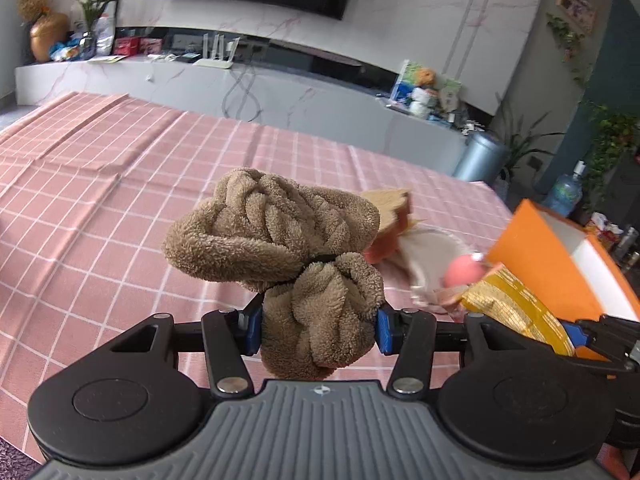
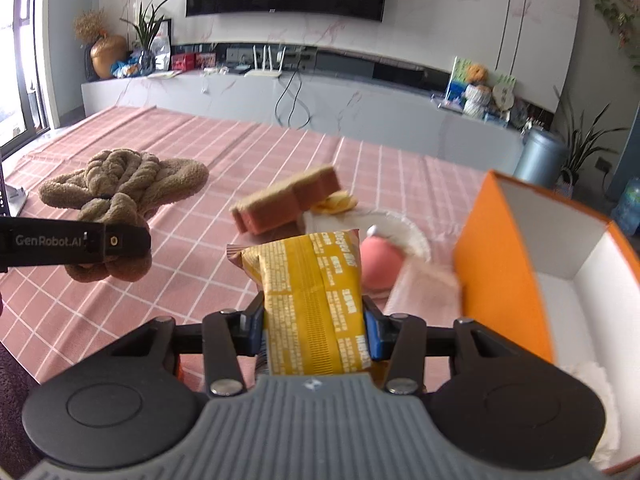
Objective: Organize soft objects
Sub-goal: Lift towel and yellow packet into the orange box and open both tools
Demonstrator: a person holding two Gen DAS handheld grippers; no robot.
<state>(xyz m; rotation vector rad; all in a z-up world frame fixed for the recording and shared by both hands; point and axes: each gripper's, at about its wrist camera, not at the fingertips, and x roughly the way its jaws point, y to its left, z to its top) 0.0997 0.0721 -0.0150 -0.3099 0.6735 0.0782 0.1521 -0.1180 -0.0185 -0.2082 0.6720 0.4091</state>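
Above the pink checked tablecloth [image 1: 120, 184], in the left wrist view, the left gripper [image 1: 318, 326] is clamped on the lower lobe of a brown knotted plush [image 1: 276, 236], its blue pads [image 1: 253, 326] pressing into the pile from both sides while the braided upper part bulges forward and sags a little — a grip low on the bundle, likely chosen so the bulk hangs free for dropping into a container. Beyond it toward the table's right side lie a tan sponge block [image 1: 390, 216], a white plate [image 1: 432, 256] and a pink round toy [image 1: 464, 272], with an orange box [image 1: 556, 264] at the right edge. In the right wrist view, the right gripper [image 2: 314, 330] is closed across the middle of a yellow snack packet [image 2: 312, 296], held lengthwise so it points ahead; the orange box [image 2: 500, 256] stands just beside it on the right, open top and white interior facing the camera, with something white and soft already inside near the corner. The plush [image 2: 120, 184] hangs at the left in the other tool, off the cloth. The sponge block [image 2: 288, 200], plate [image 2: 404, 228] and pink toy [image 2: 380, 264] remain on the cloth mid-table — by my judgement both held items are bound for the box, the packet being nearer.
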